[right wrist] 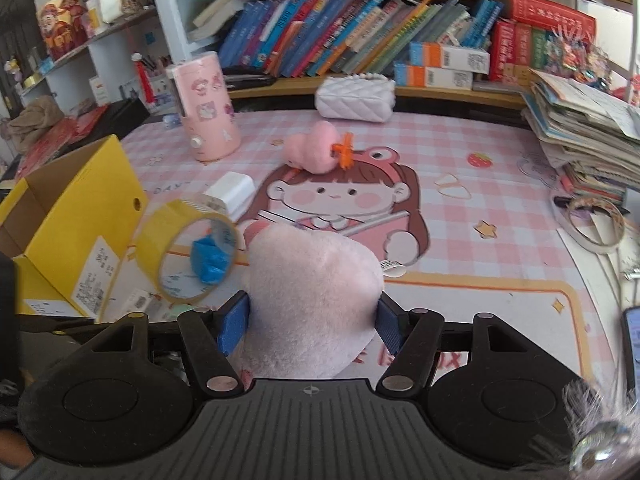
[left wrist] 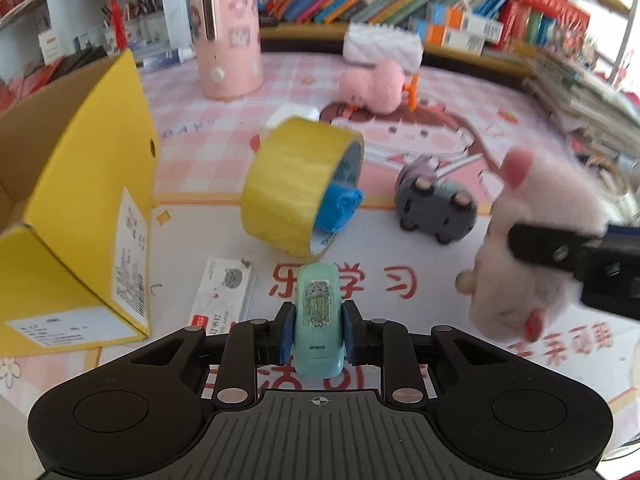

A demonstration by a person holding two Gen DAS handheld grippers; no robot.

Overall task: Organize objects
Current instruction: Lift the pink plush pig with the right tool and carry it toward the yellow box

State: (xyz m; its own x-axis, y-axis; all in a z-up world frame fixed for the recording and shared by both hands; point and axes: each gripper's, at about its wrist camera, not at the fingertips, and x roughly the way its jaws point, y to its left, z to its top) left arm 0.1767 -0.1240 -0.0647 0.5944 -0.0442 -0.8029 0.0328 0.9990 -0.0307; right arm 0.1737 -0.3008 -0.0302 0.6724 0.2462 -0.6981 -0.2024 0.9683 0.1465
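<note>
Left hand-held gripper clamps a mint stapler; yellow tape roll just ahead.

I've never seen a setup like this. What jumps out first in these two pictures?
Probably the fluffy pink plush toy filling the middle of the right view, squeezed by the right gripper. Next, the yellow tape roll standing on edge mid-desk beside the open yellow box. In the left view, the left gripper pinches a small mint-green stapler just above the pink cartoon desk mat.
</note>
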